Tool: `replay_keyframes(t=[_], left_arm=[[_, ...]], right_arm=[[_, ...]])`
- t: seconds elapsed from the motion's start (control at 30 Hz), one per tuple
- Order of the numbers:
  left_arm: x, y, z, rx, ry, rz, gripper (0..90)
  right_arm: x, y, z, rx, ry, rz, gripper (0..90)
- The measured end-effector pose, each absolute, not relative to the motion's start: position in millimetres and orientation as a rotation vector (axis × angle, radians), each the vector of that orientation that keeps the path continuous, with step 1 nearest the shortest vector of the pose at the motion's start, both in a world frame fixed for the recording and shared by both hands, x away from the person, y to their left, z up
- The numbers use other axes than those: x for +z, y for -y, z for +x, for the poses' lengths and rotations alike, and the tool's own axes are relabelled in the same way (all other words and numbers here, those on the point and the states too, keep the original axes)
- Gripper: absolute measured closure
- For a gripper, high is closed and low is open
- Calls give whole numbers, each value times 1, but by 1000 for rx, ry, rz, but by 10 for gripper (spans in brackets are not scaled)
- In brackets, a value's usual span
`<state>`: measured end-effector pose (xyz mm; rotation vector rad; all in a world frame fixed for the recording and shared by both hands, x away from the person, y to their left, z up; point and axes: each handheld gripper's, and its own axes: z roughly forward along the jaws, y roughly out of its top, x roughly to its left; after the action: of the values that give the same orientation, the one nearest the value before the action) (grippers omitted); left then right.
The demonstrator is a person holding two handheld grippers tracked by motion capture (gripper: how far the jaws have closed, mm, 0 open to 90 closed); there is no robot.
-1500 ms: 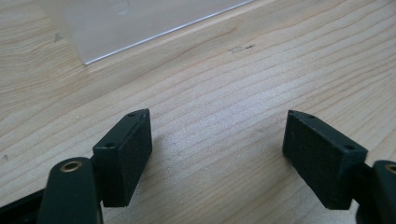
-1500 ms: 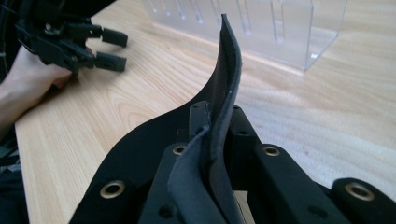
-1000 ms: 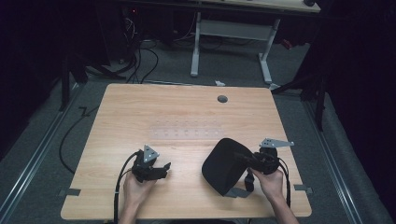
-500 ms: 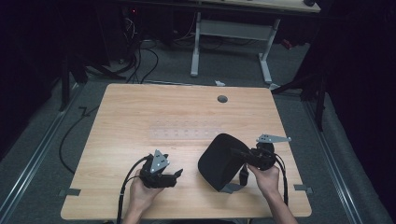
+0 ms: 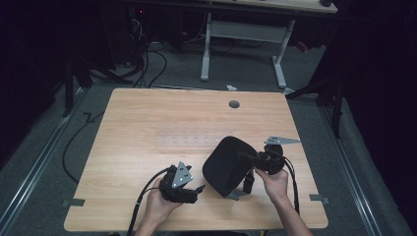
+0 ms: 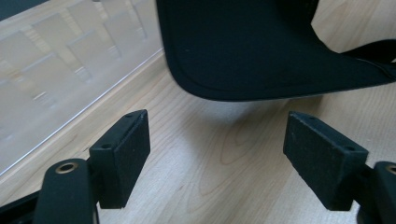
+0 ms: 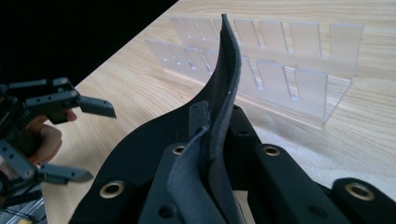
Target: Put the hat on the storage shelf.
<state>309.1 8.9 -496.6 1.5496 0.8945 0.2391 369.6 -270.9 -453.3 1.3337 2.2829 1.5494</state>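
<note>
Two grippers work over the near half of the wooden table [image 5: 147,128], and both are aimed at one thing: a black cap [image 5: 223,164] held up off the wood near the right of centre. The right gripper [image 5: 248,158] has its jaws clamped together on the cap's thin edge, which its own view shows pinched between the pads and rising like a curved blade [image 7: 224,93]. Held that way, the cap hangs steady with its lower rim free, and its strap [image 5: 247,183] dangles toward the near edge. The left gripper [image 5: 199,189] sits just to the left of the cap, jaws wide apart and closed on nothing; its own view shows the cap's rim [image 6: 261,60] just beyond the two pads, apart from them. That looks like a setup for a second grip on the free edge. A clear plastic rack [image 7: 280,70] stands farther back on the table, perhaps where the cap is bound.
</note>
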Motion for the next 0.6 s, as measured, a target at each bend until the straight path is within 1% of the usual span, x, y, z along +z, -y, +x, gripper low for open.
replay_keyframes(t=[0.3, 0.6], left_arm=[[-495, -1, 307, 254, -850, 1577, 231], [-495, 3, 307, 275, -833, 1580, 234]], right_arm=[[-445, 259, 375, 1533, -2299, 1330, 837], [-444, 247, 379, 1514, -2327, 1325, 836]])
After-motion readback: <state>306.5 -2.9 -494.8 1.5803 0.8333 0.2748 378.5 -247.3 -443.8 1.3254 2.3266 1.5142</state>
